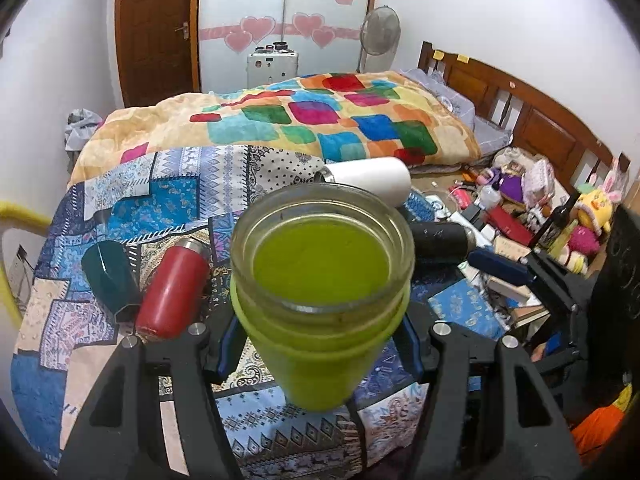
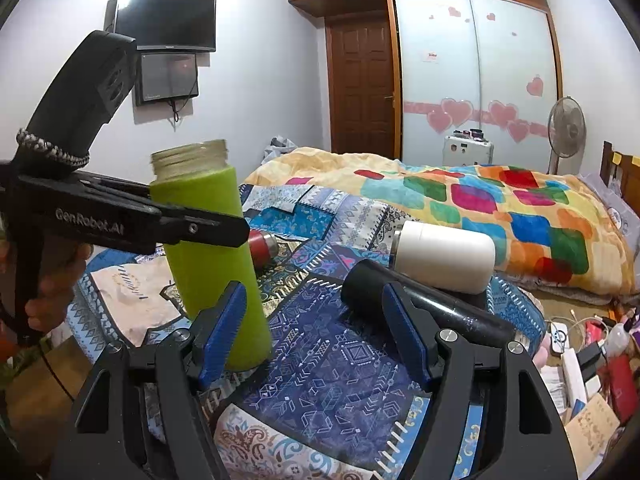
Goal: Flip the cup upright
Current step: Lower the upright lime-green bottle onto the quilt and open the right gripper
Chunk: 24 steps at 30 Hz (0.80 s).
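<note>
On patterned blue bedspread (image 2: pixel 340 352): lime-green glass-mouthed cup (image 2: pixel 212 256), long axis vertical, mouth up, pinched by left gripper (image 1: pixel 320 344); right gripper (image 2: pixel 316 328) nearby, spread, empty.

Green cup (image 1: pixel 320 320): matt sleeve, clear glass rim; patterned cloth bedspread (image 2: pixel 320 352).

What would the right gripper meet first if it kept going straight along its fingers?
Probably the black bottle lying on the patterned quilt: its near end sits just ahead, toward the right finger. The open right gripper points slightly downward, so it might meet the quilt first; depth is unclear.
</note>
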Each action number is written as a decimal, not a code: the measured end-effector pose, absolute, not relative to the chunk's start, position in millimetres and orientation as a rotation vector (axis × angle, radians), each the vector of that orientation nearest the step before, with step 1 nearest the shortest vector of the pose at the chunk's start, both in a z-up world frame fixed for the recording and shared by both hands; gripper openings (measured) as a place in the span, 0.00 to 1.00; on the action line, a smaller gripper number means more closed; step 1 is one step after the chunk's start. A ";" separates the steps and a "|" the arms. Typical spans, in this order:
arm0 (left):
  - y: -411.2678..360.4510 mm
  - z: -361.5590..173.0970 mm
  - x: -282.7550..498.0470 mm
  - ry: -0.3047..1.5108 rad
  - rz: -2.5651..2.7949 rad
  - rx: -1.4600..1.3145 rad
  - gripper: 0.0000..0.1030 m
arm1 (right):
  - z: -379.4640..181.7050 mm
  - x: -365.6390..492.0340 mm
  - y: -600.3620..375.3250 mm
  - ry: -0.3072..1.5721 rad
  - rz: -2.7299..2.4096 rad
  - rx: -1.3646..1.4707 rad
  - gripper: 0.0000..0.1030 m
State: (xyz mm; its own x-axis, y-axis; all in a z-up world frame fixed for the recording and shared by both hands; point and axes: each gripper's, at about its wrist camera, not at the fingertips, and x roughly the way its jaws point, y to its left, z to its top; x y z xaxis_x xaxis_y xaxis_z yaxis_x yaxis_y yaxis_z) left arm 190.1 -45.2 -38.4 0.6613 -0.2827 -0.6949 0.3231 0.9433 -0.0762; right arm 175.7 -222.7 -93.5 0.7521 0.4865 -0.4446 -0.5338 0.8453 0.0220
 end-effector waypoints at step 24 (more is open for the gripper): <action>-48.5 -54.2 190.3 0.780 -0.352 -0.011 0.63 | -84.5 160.4 -222.8 0.439 0.534 -0.107 0.65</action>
